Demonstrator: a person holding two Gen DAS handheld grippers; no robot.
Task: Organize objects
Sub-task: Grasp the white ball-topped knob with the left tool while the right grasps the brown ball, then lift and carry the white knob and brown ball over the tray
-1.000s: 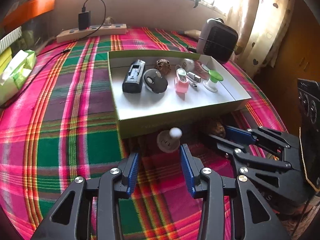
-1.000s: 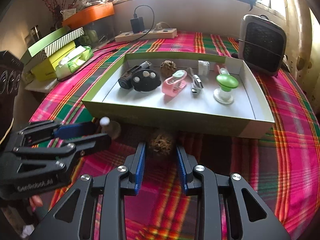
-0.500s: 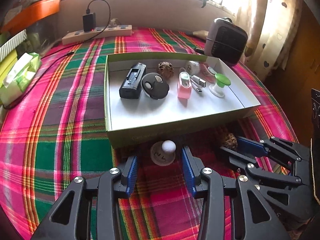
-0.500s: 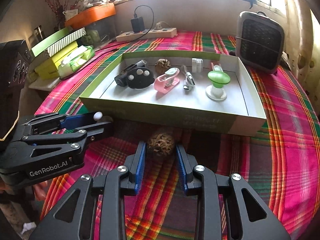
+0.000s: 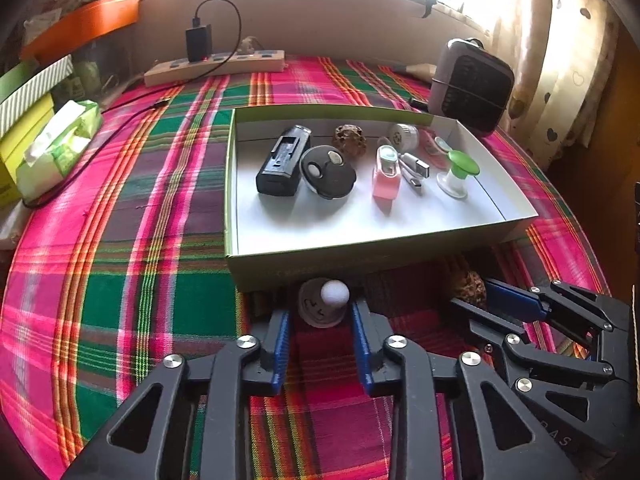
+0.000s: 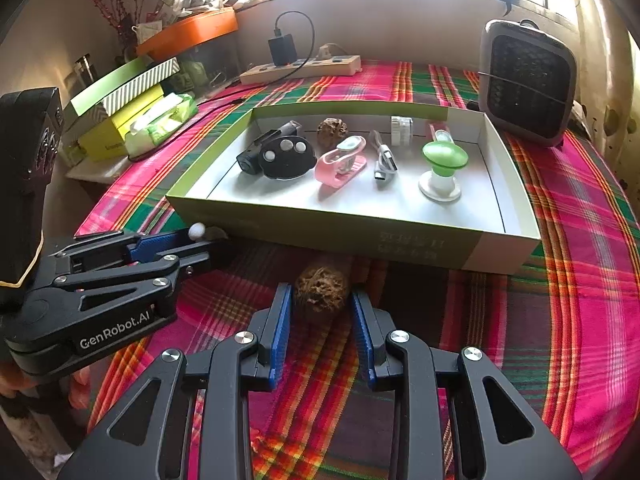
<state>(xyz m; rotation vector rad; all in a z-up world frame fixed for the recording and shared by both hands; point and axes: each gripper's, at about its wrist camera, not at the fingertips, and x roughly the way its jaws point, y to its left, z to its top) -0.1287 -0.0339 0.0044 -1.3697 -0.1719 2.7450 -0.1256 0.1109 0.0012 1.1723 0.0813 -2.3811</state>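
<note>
My left tool [image 5: 320,320] sits low on the plaid tabletop [image 5: 120,240], just in front of the box [image 5: 360,256]. Its blue pads are parted around a white knob [image 5: 325,303]; I cannot tell whether they touch it. The knob stands upright, close against the box's near wall.

My right tool [image 6: 322,312] is to the right of that, also in front of the box. Its pads flank a brown ball [image 6: 322,290] that rests on the cloth; the left pad looks to be against it, the right one just beside it, so I cannot tell if I have a grip.

Inside the box lie a black case [image 5: 283,160], a black puck [image 5: 327,172], a second brown ball [image 5: 350,141], a pink clip [image 5: 386,173], a USB plug [image 5: 414,166] and a green stopper [image 5: 458,174], all towards its far wall.
</note>
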